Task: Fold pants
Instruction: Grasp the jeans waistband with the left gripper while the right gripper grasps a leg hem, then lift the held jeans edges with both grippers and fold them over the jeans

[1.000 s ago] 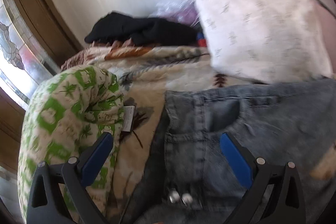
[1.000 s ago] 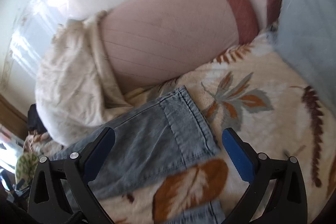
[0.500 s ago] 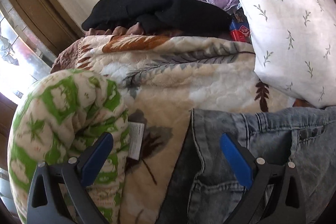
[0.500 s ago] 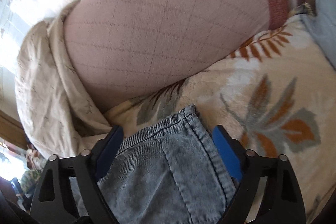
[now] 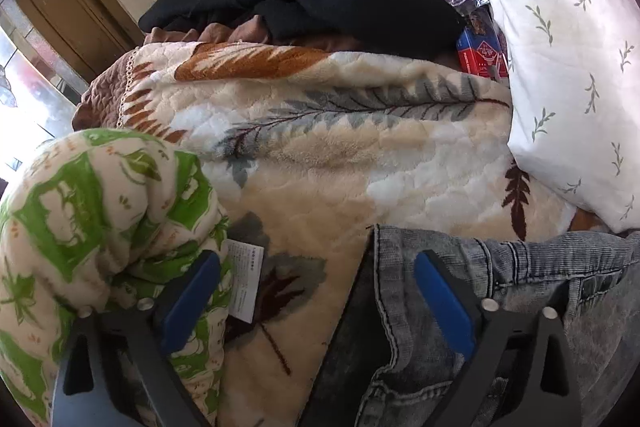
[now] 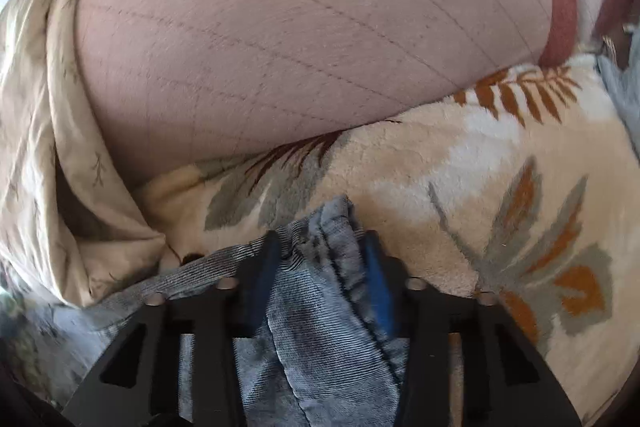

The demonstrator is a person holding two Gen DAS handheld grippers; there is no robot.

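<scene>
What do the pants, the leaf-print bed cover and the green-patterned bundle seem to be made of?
Pants: washed grey-blue denim, judging by the ribbed weave, heavy seams and metal buttons; matte.
Leaf-print cover: apparently plush fleece, with a soft pile embossed in puffy cells.
Green-patterned bundle: probably fleece too, fuzzy and matte, with a sewn-in label.

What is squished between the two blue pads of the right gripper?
A bunched corner of the jeans, pinched by the right gripper, seen in the right wrist view.
</scene>
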